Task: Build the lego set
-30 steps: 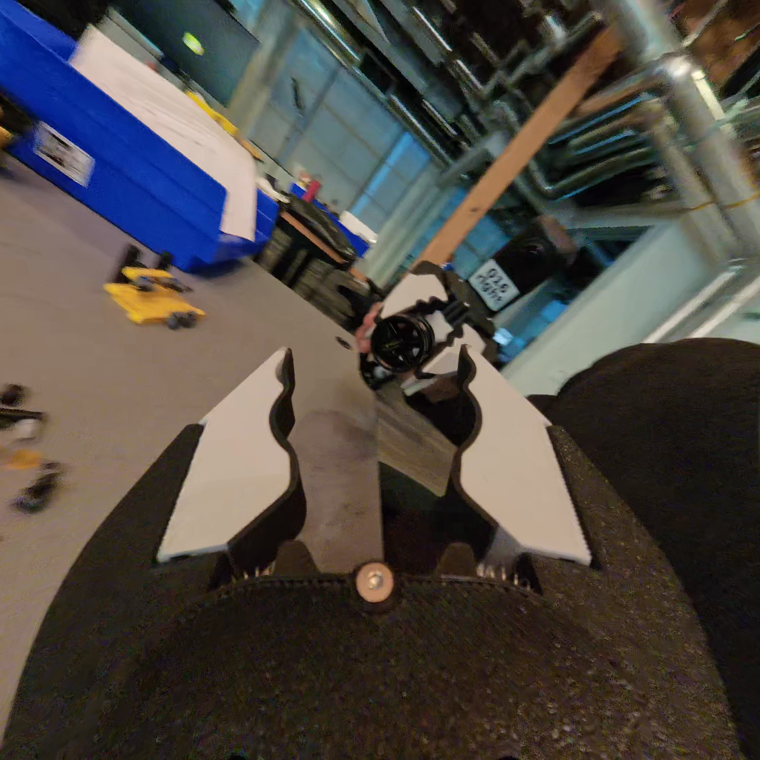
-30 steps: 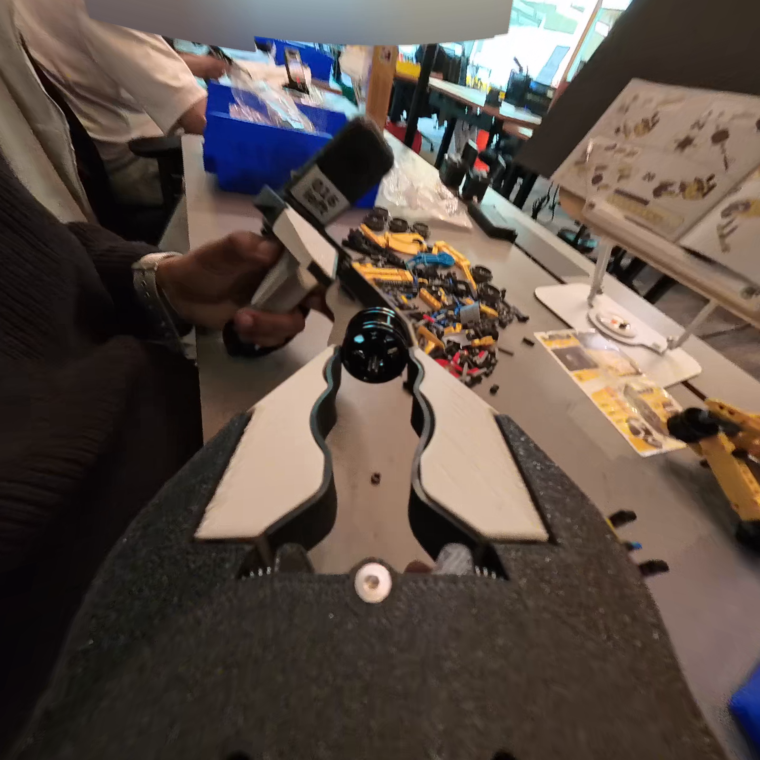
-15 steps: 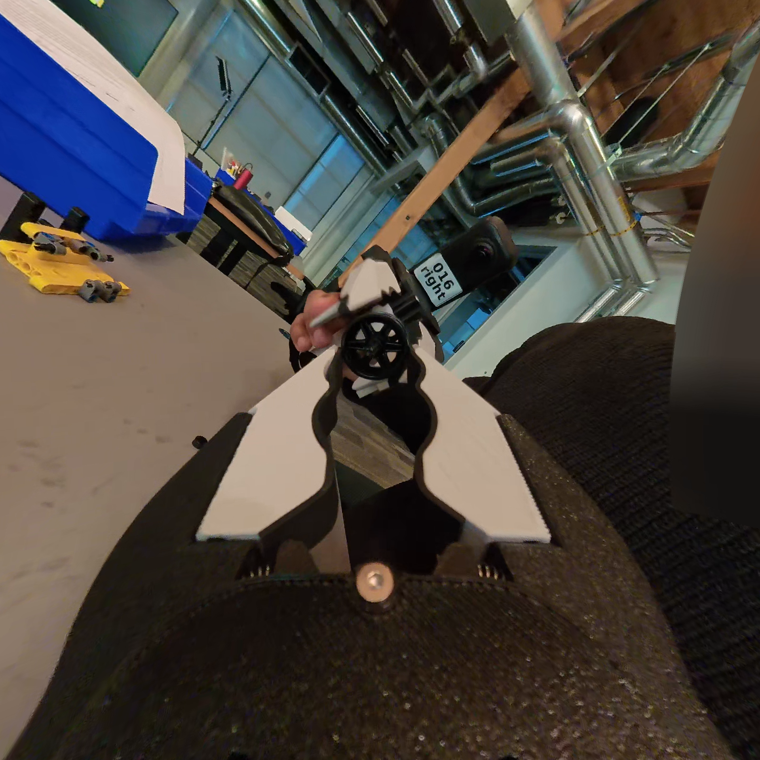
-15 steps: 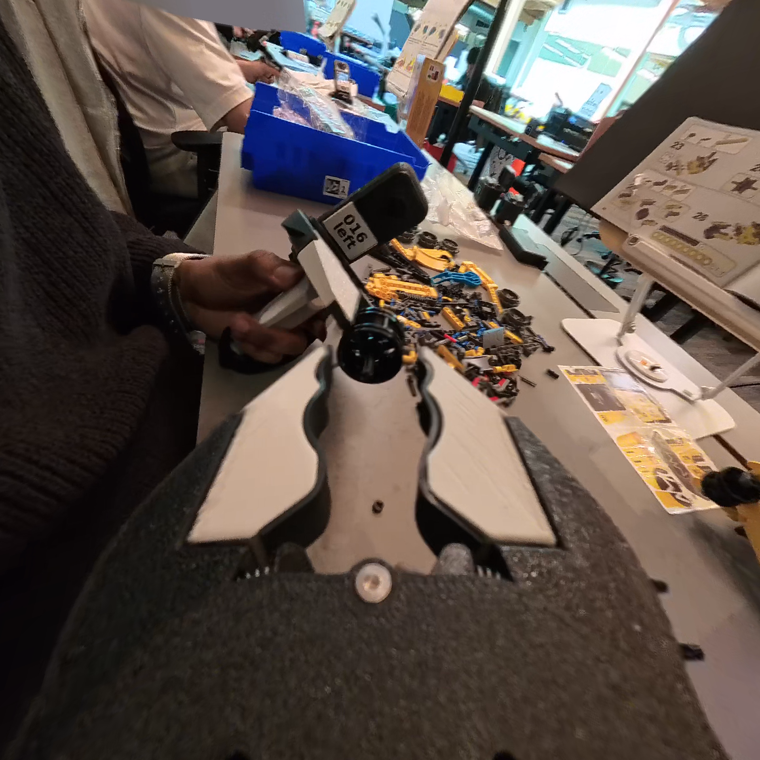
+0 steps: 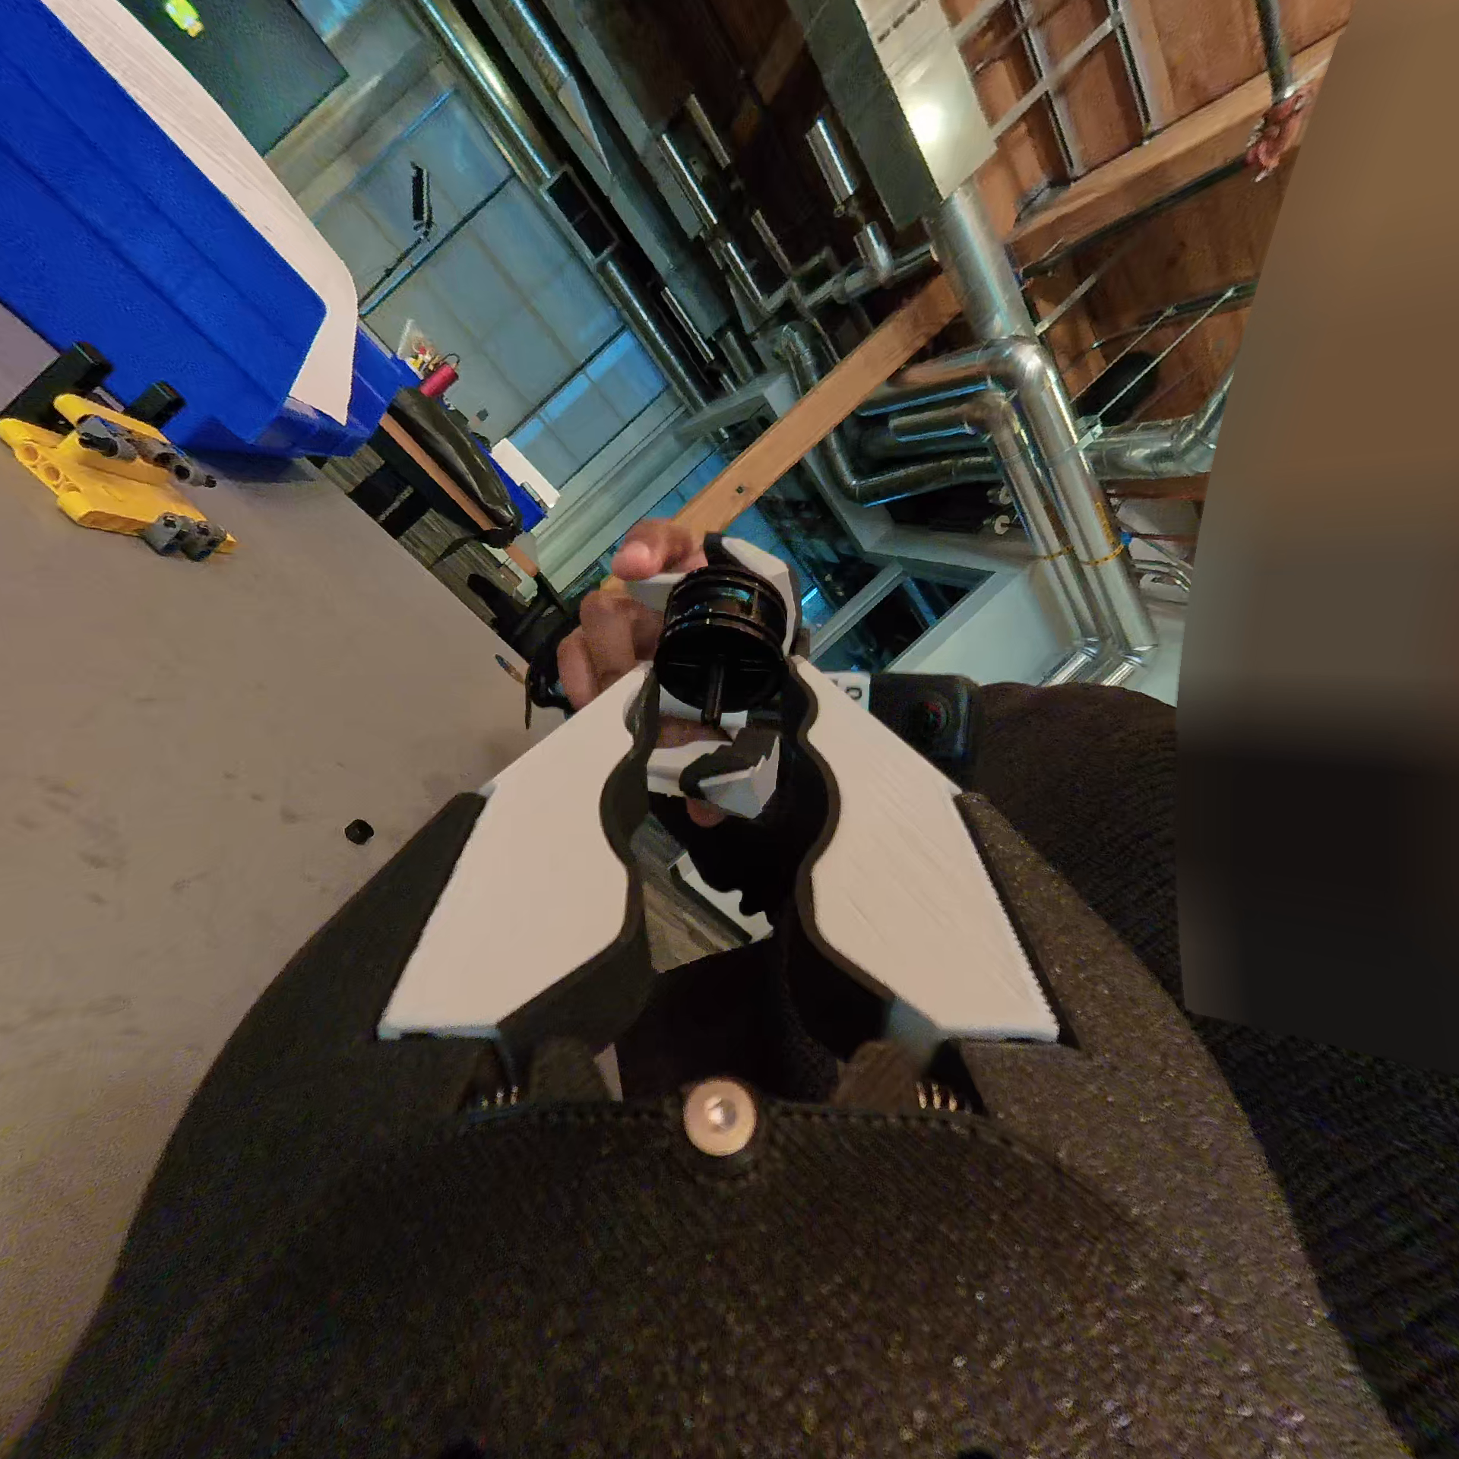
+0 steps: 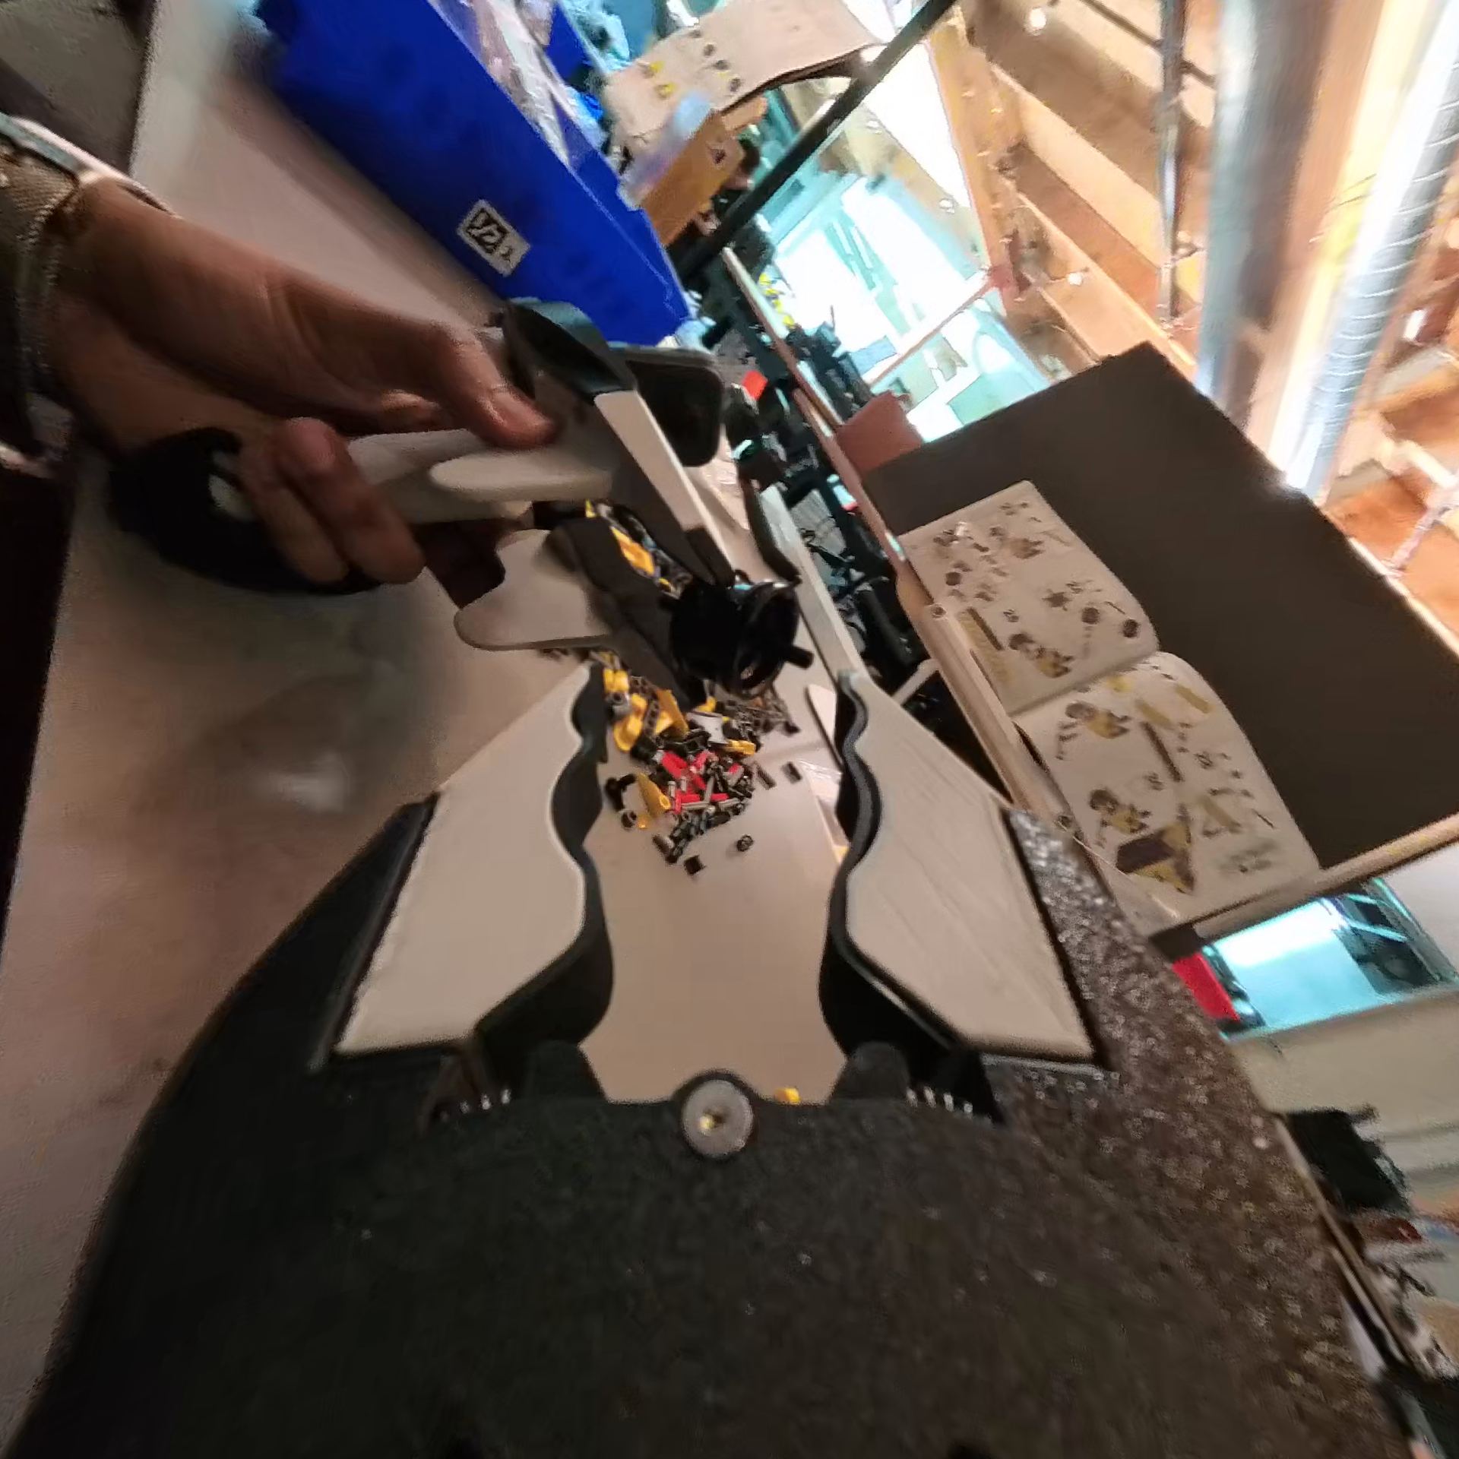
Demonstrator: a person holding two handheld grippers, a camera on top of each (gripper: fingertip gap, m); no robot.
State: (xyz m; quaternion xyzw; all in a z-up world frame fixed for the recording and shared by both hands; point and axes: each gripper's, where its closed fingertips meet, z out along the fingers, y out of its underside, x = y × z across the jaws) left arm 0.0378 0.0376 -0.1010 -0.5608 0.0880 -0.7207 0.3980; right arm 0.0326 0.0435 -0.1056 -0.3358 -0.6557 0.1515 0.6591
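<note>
In the left wrist view my left gripper (image 5: 720,675) is shut on a black toy wheel (image 5: 722,631) with a thin axle pin sticking out toward the camera. The right gripper's white fingers (image 5: 730,782) stand apart just behind the wheel, held by a hand (image 5: 600,655). In the right wrist view my right gripper (image 6: 714,683) is open and empty, just below the wheel (image 6: 746,631). The wheel sits at the tip of the left gripper's fingers (image 6: 529,612), which a hand (image 6: 276,395) holds above the grey table (image 6: 197,750).
A pile of small yellow, black and red building parts (image 6: 695,778) lies on the table beyond my right fingers. An open instruction booklet (image 6: 1089,710) stands on the right. A blue bin (image 5: 142,260), a yellow part assembly (image 5: 95,474) and a small black piece (image 5: 359,830) sit on the table. Left and right tips are no more than a few centimetres apart. The yellow part assembly (image 5: 95,474) is about equally far from each gripper, around 20 centimeters.
The wheel passed from the right gripper to the left. The left gripper closed on it, then the right gripper opened and drew back. Both views have tilted.
</note>
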